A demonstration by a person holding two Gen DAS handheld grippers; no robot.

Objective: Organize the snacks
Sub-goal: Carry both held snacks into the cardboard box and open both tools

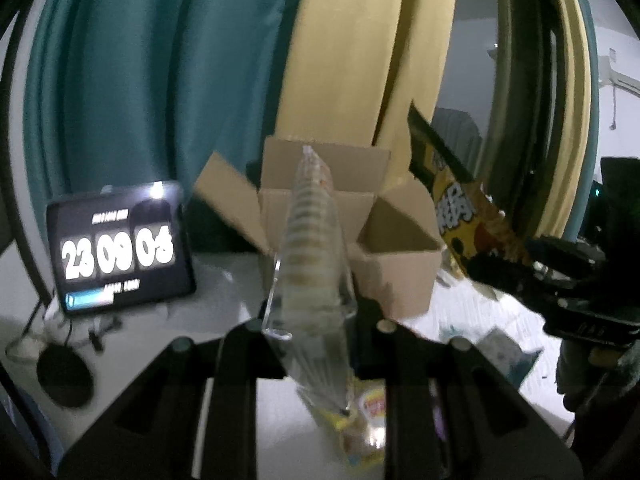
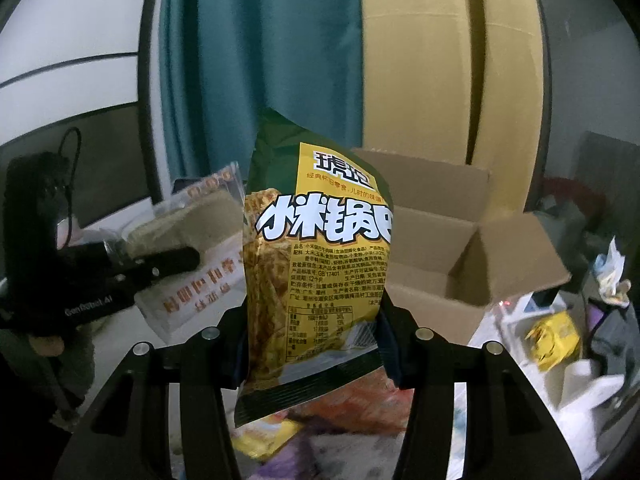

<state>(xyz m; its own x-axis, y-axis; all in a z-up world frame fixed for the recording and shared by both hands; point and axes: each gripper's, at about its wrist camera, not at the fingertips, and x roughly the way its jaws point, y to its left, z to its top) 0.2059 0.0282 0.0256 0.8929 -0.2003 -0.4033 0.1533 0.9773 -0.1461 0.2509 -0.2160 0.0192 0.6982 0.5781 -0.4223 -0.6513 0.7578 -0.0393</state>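
Observation:
My left gripper [image 1: 316, 344] is shut on a clear packet of biscuits [image 1: 314, 248], held edge-on and upright in front of an open cardboard box [image 1: 352, 216]. My right gripper [image 2: 314, 344] is shut on a yellow and green snack bag [image 2: 316, 256], held upright to the left of the same box [image 2: 460, 248]. In the left wrist view the right gripper [image 1: 560, 276] holds that bag [image 1: 468, 216] at the right. In the right wrist view the left gripper [image 2: 132, 268] holds the clear packet [image 2: 192, 216] at the left.
A tablet showing a clock [image 1: 120, 246] stands left of the box, with cables and a dark round pad [image 1: 64, 376] beside it. More snack packets lie below the grippers [image 1: 364, 428] [image 2: 272, 436] and to the right [image 2: 556, 336]. Teal and yellow curtains hang behind.

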